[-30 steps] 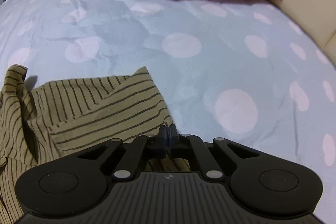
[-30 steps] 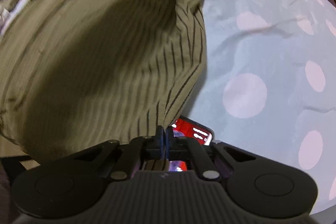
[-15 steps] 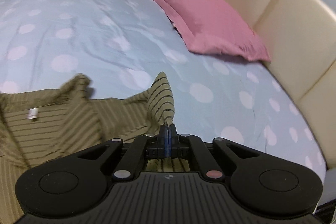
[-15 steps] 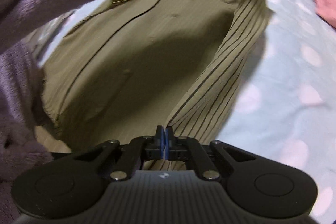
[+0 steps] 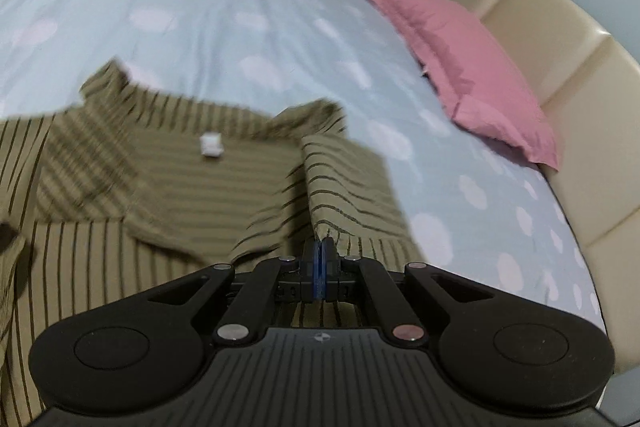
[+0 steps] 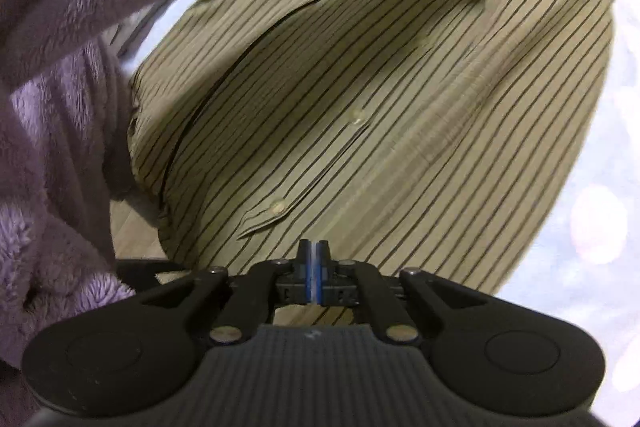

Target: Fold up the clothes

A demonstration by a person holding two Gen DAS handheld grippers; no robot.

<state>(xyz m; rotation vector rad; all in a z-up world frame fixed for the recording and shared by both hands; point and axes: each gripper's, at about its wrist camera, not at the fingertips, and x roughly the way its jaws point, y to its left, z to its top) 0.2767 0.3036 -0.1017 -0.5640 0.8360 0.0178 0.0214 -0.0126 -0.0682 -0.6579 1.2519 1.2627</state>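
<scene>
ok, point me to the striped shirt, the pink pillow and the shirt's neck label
striped shirt (image 6: 400, 107): right wrist view, on the button placket area of the front.
pink pillow (image 5: 472, 67): left wrist view, middle of its top face.
neck label (image 5: 211, 145): left wrist view, centre of the white tag.

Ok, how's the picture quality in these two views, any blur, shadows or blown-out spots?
Left wrist view: the striped shirt is smeared by motion blur, while the tongs stay sharp; fisheye bends the bed. Right wrist view: a dark shadow crosses the shirt's upper part, the purple fleece sleeve is soft, and the bed at right is washed out.
</scene>
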